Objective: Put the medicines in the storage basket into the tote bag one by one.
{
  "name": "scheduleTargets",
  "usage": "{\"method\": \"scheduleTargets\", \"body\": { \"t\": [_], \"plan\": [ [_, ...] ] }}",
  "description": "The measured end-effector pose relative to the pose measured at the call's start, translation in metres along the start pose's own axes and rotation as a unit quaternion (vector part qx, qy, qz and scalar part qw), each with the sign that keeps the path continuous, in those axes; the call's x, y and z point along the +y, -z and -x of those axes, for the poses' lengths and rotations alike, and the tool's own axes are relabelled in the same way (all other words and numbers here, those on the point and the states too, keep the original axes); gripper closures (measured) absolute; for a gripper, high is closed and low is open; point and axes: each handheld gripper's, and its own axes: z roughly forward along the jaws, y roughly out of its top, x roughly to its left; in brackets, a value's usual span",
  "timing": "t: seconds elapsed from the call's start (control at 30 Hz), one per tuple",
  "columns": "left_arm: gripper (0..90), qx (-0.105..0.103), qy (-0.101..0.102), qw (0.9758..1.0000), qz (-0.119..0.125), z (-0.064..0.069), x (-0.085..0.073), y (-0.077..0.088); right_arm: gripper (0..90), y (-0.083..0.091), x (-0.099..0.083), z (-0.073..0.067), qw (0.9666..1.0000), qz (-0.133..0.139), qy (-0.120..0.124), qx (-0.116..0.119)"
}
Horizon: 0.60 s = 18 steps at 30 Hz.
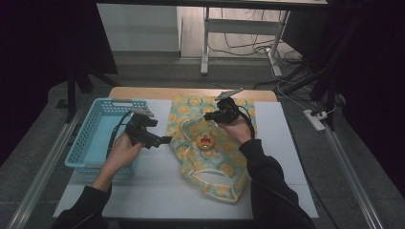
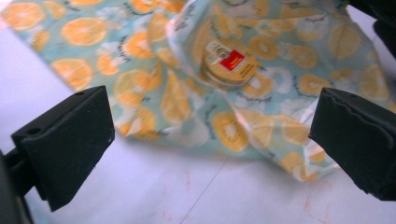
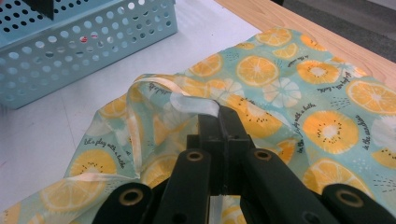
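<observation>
White sheeting covers my desk (image 1: 157,191), with a strip of bare wood along its far edge; beyond it lie a grey floor, a white frame's legs and loose cables, and the room around is dark. Item: one pale blue perforated basket (image 1: 90,138), at the desk's left. Item: one bag (image 1: 210,148) of thin turquoise cloth printed with orange slices, spread at the centre. The left tongs' view adds what the high view barely resolves: a round tin (image 2: 229,65) with a red label, resting in a hollow of the bag. The right tongs' view adds the bag's pale ribbon handle (image 3: 187,95), looped just ahead of the tips. Right tongs (image 3: 223,122): clamped tight on a fold of the bag near that handle. Left tongs (image 2: 210,144): jaws standing wide apart, nothing between them, just short of the bag's near edge, between basket and bag.
</observation>
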Motion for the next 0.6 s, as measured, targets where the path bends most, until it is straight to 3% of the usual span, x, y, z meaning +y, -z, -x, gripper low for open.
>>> {"method": "scheduleTargets", "body": {
  "t": [0.23, 0.6],
  "plan": [
    [0.0, 0.032, 0.013, 0.9994, -0.007, -0.009, -0.011, 0.020, 90.0, 0.000, -0.001, 0.000, 1.0000, -0.001, 0.001, -0.001],
    [0.0, 0.066, 0.062, 0.9958, -0.015, -0.029, -0.034, 0.044, 90.0, -0.002, -0.003, 0.001, 1.0000, -0.003, -0.001, -0.001]
  ]
}}
